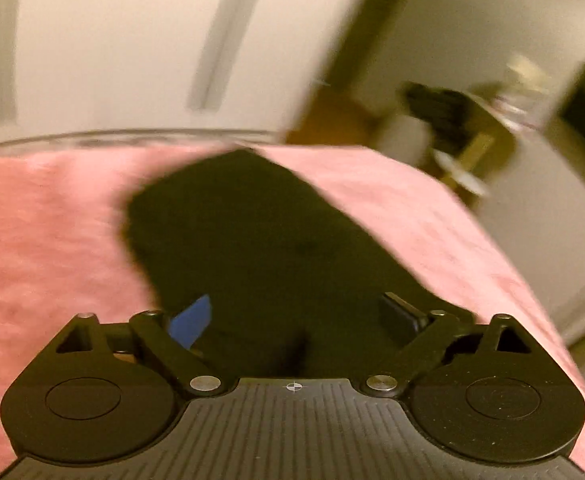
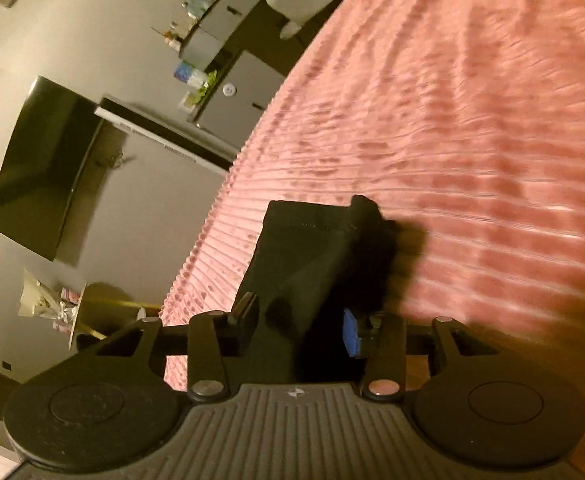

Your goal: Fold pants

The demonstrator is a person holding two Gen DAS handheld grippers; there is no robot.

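Observation:
The black pants (image 1: 252, 232) lie on a pink ribbed bedspread (image 1: 44, 240). In the left wrist view they run from my gripper toward the far edge of the bed. My left gripper (image 1: 296, 320) is open, its blue pad and black pad wide apart over the near end of the fabric. In the right wrist view the pants (image 2: 308, 248) form a folded dark bundle on the bedspread (image 2: 472, 120). My right gripper (image 2: 300, 324) is open, its fingers on either side of the bundle's near end. Both views are blurred.
A white wall (image 1: 112, 40) rises behind the bed. Right of the bed in the left view stand a dark chair and clutter (image 1: 452, 120). The right wrist view shows a dark TV screen (image 2: 40, 168), grey cabinets (image 2: 236, 92) and a small gold table (image 2: 104, 304) beside the bed.

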